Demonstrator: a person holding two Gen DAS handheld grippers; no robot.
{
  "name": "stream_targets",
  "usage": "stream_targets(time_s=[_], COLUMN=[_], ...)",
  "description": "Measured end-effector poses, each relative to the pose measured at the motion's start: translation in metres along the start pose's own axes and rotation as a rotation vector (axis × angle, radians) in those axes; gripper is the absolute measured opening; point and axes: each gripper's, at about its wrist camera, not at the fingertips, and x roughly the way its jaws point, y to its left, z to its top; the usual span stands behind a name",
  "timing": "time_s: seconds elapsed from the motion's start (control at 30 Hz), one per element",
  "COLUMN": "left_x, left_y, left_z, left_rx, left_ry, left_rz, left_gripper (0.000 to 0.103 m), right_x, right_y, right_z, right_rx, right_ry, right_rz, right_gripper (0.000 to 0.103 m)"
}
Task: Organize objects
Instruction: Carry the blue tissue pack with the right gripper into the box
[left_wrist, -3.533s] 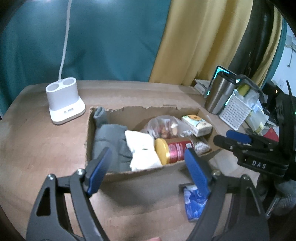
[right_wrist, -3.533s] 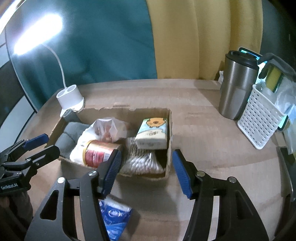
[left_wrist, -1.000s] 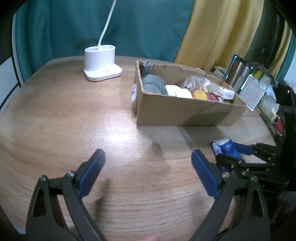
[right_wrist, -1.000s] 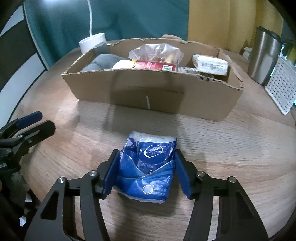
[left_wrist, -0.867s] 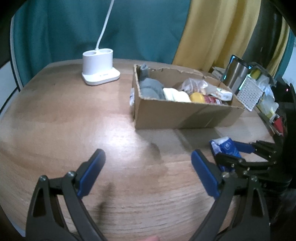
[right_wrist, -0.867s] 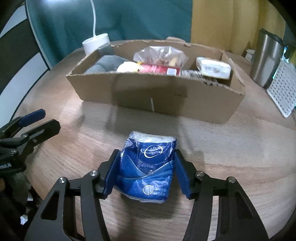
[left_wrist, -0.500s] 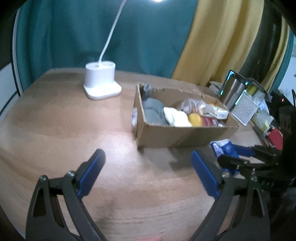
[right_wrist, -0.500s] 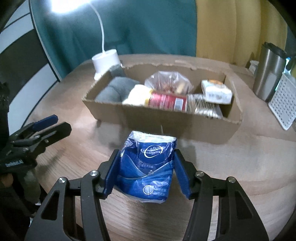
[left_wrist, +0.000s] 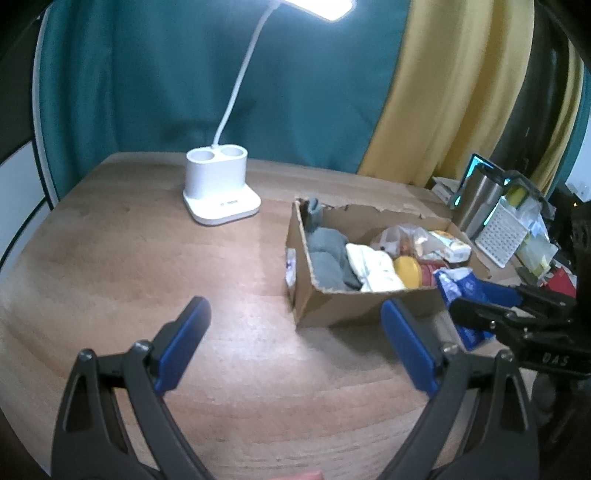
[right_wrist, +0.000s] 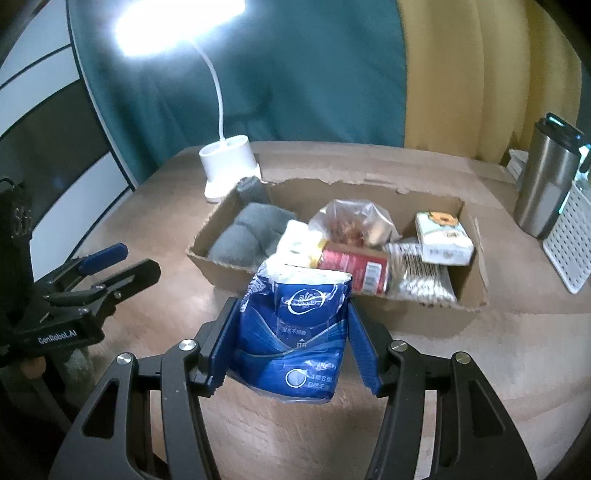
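The blue tissue pack is now lifted clear of the table, clamped between the pads of the right gripper, and is carried up beside the cardboard box. The left gripper is held wide and empty. Placement in the box looks to be next.

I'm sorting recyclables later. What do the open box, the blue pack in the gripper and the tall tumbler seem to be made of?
Box: brown corrugated cardboard, matte, with torn, ragged top edges.
Blue pack: thin glossy plastic film, crinkled and catching the light; it looks soft inside, probably tissues.
Tumbler: brushed metal, likely stainless steel, with a dark lid that looks plastic.
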Motion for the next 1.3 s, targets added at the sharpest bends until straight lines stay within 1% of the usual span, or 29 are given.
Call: stream_targets(time_s=[0.27, 0.57, 0.93, 1.3], left_x=[0.006, 0.017, 0.029, 0.045], left_y=[0.003, 0.008, 0.025, 0.038], left_z=[0.012, 0.019, 0.028, 0.034], left_rx=[0.007, 0.001, -0.018, -0.031], left_ry=[-0.005, -0.004, 0.004, 0.023], left_rz=[0.005, -0.013, -0.002, 0.003], left_gripper=[0.095, 0.095, 0.095, 0.095], right_x=[0.01, 0.024, 0.048, 0.073], right_y=[0.003, 0.003, 0.012, 0.012], right_z=[0.017, 0.032, 0.048, 0.061], right_rx=[-0.006, -0.008, -0.019, -0.011], right_ry=[-0.004, 0.004, 0.023, 0.04], right_rz=[0.008, 0.013, 0.03, 0.024], right_gripper=[0.06, 0.06, 0.06, 0.06])
